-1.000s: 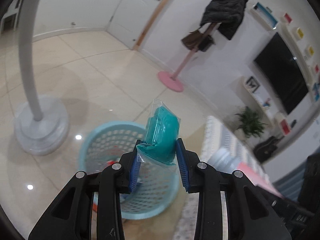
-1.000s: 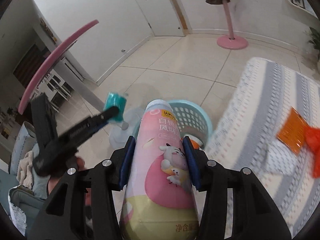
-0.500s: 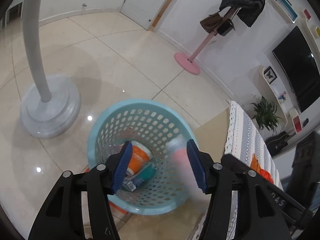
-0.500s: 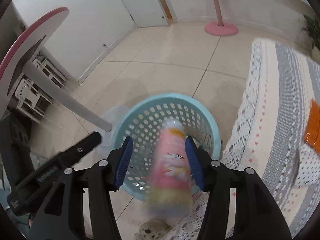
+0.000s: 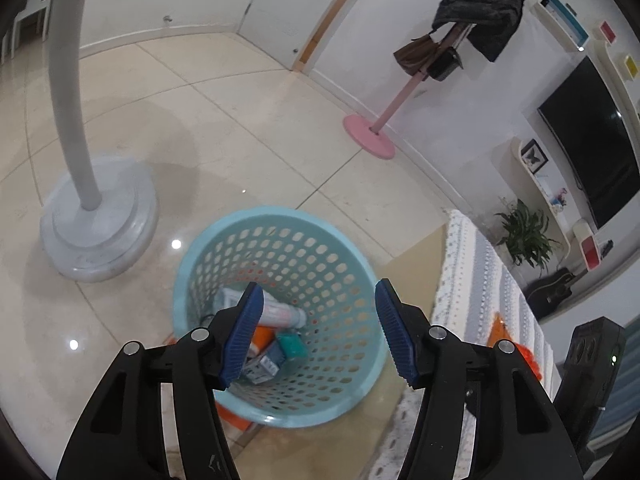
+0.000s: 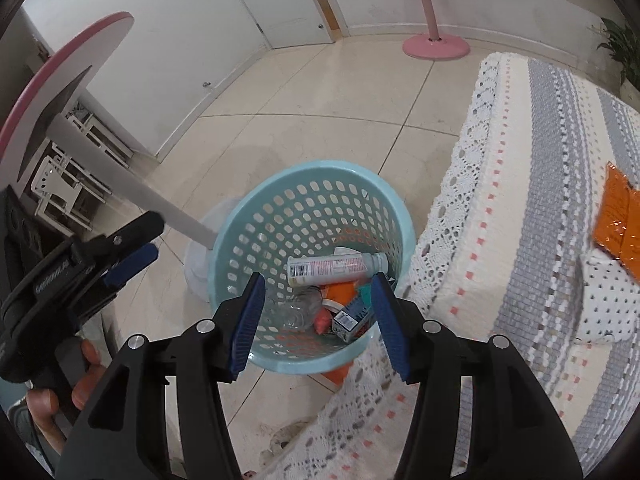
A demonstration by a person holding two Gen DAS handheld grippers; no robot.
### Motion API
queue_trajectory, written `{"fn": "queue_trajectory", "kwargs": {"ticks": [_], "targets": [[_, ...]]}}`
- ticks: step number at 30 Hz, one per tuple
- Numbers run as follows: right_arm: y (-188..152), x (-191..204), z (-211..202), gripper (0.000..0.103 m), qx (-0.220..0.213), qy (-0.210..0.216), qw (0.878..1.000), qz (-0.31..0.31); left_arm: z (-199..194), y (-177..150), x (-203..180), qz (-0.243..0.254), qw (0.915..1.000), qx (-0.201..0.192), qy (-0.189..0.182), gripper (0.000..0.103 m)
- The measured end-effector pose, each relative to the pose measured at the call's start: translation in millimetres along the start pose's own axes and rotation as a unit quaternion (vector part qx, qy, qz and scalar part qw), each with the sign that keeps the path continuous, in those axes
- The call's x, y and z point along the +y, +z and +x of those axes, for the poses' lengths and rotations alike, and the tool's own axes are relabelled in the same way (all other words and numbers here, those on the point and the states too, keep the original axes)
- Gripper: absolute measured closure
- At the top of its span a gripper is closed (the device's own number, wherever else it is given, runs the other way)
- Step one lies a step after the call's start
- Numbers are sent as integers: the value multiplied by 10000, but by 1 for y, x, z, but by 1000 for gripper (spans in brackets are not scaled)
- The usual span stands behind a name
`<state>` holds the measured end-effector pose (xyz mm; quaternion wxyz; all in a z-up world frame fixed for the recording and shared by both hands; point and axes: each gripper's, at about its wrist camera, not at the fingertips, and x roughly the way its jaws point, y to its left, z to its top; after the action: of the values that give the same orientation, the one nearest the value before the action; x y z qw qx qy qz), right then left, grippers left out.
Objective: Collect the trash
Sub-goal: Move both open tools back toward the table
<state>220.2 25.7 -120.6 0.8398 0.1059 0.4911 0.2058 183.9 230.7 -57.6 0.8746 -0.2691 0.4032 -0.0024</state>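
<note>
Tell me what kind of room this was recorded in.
Probably a home living room: a wall-mounted black flat-screen television, a pink coat stand draped with a dark jacket, and a lace-edged striped grey-and-white furniture cover.

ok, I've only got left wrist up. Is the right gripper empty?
Observer: Yes. The right gripper has its jaws apart with nothing between them, and it is aimed down into the basket.
Operator: Is the pink bottle fully in the basket?
Observer: It is. The pink bottle lies on its side on top of the other trash, with its cap end toward the table side.
Operator: Any trash on the table?
Observer: One orange wrapper lies flat on the tablecloth, at the right edge of the right wrist view.
</note>
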Motion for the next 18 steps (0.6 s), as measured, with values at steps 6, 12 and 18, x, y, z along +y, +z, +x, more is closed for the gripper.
{"fn": "queue_trajectory", "kwargs": {"ticks": [6, 12, 18], "targets": [[-3, -5, -49, 51, -439, -62, 9988, -232, -6, -6, -36, 233, 9994, -120, -246, 46], [-16, -32, -113, 51, -1011, -175, 9941, -356, -7, -22, -84, 687, 9963, -172, -485, 46], [-43, -77, -181, 43, -1596, -905, 9813, -577, 13, -54, -146, 1459, 9876, -8, -574, 45]]}}
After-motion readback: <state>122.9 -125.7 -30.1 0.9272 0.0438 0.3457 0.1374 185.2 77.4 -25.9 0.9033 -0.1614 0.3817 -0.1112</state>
